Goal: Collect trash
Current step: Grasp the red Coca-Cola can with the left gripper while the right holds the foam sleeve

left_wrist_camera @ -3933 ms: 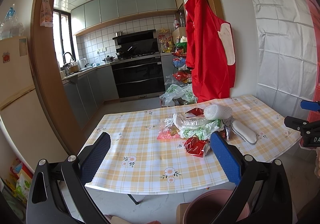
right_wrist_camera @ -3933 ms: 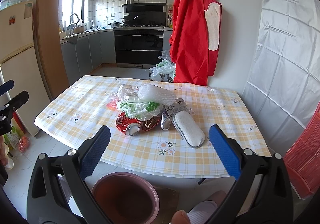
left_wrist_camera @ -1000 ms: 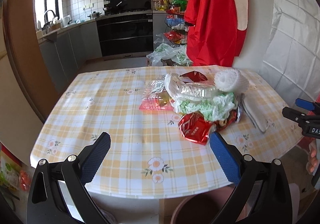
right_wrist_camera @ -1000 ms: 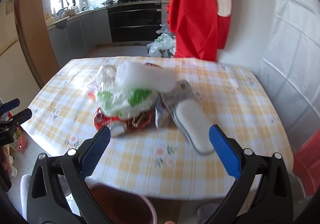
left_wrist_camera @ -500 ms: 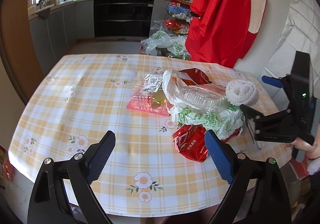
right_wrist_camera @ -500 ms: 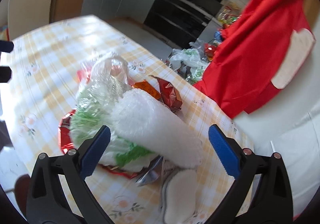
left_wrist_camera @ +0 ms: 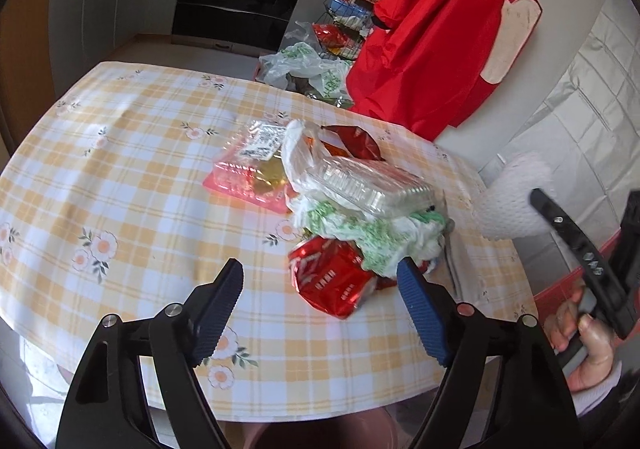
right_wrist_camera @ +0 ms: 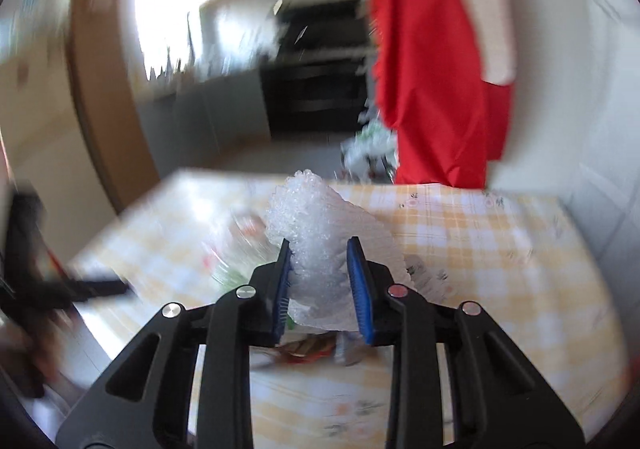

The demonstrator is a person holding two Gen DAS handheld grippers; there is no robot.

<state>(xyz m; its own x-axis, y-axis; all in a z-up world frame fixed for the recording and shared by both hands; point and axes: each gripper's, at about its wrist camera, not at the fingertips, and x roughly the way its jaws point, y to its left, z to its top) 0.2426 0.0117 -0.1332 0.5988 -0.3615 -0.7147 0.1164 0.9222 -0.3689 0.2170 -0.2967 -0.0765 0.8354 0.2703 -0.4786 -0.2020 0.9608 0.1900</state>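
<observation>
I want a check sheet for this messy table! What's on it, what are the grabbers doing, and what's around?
Surface: table in yellow checked flowered cloth.
Job's things: trash pile: clear plastic box, green-printed bag, red wrapper, pink tray.
Clutter: nothing seen.
Grippers: right gripper has just closed on the white foam roll; left gripper open, closing a little, nothing between its fingers.
Cables: nothing seen.
Surroundings: red apron, oven, bag on floor.

A yellow-and-white checked tablecloth (left_wrist_camera: 152,185) with small flowers is covering the table. A shiny red wrapper (left_wrist_camera: 332,283), a green-printed white bag (left_wrist_camera: 380,233), a clear tray (left_wrist_camera: 372,185) and a pink box (left_wrist_camera: 244,181) are lying on it. White bubble wrap (right_wrist_camera: 324,245) is sitting between blue pads (right_wrist_camera: 356,281). A red apron (left_wrist_camera: 436,45) is hanging behind.
</observation>
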